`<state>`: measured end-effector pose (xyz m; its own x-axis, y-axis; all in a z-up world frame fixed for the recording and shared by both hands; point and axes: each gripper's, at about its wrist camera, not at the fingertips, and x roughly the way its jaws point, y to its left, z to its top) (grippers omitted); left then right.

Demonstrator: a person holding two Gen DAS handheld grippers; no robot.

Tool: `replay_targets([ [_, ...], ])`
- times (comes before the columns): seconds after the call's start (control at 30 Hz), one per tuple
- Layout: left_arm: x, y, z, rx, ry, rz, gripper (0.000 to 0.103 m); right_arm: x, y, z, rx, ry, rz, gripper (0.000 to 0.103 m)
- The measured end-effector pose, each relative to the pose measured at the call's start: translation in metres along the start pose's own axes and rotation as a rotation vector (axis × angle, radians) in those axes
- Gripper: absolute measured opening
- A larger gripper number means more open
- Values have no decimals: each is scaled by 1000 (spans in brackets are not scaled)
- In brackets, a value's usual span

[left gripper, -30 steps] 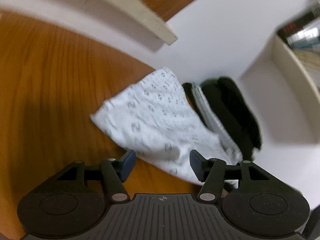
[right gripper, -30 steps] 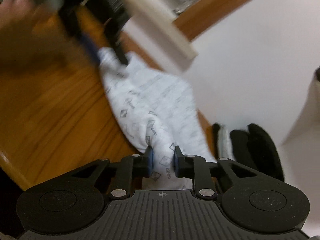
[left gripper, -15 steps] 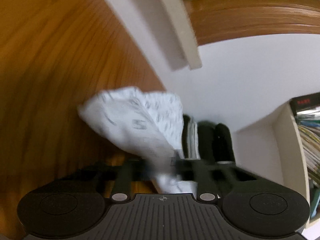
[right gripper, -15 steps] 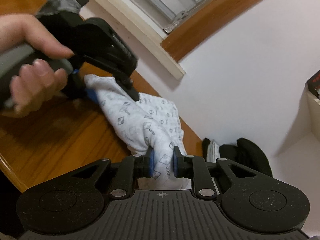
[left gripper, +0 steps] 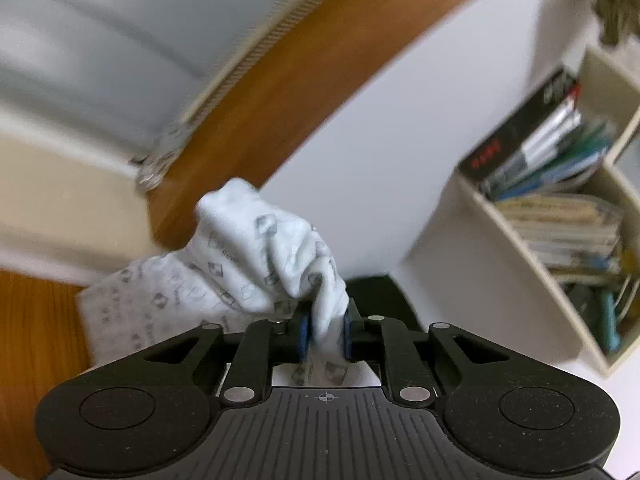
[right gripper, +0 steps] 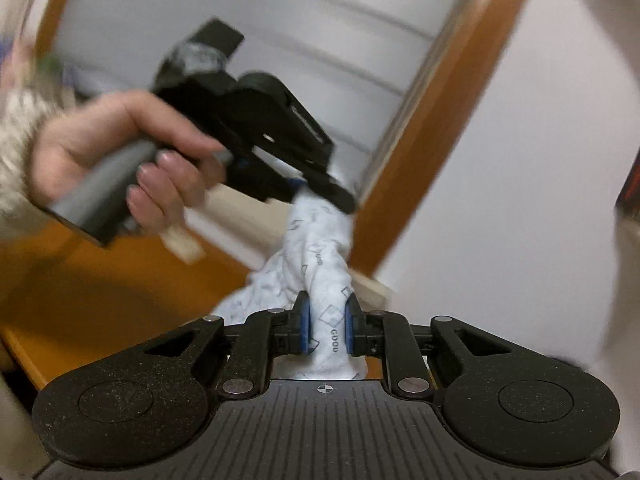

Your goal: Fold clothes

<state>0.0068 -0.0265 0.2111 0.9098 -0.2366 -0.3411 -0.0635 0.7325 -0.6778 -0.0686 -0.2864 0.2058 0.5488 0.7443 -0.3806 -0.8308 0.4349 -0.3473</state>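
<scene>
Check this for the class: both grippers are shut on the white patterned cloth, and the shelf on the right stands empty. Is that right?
Not quite. The left gripper and right gripper are both shut on the cloth, but the shelf is not empty: it holds stacked books, as the left wrist view shows.

Open white wall (left gripper: 360, 152) fills the frame's middle; a bookshelf (left gripper: 532, 264) blocks the right, the window frame (left gripper: 288, 80) the upper left.
</scene>
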Motion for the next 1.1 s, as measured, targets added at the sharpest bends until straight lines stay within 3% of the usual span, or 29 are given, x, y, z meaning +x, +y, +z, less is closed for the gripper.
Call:
replay_targets([
  [0.07,38,-22,9,42,37,22,29,-5,-25,-1,132,-48,48,18],
  [0.1,64,-30,6,79,65,29,51,-4,-41,-8,218,-66,67,18],
  [0.13,96,-35,-5,158,135,34,64,4,-58,-27,301,-55,43,19],
  [0.17,129,-40,-16,232,206,42,69,13,-77,-47,384,-42,14,21],
  [0.23,177,-28,-35,251,303,83,65,30,-113,-87,549,-14,-44,33],
  [0.3,209,-12,-51,251,353,118,65,43,-118,-109,555,15,-55,33],
  [0.47,220,36,-61,300,350,132,66,73,-126,-163,550,87,-79,33],
  [0.6,207,73,-69,359,339,169,67,97,-132,-207,546,144,-98,44],
  [0.77,178,114,-74,356,307,179,68,114,-93,-211,425,123,-46,46],
  [0.83,165,122,-77,388,286,180,68,112,-79,-215,385,146,-47,52],
  [1.1,141,136,-93,439,230,156,71,90,-49,-204,320,166,-166,52],
])
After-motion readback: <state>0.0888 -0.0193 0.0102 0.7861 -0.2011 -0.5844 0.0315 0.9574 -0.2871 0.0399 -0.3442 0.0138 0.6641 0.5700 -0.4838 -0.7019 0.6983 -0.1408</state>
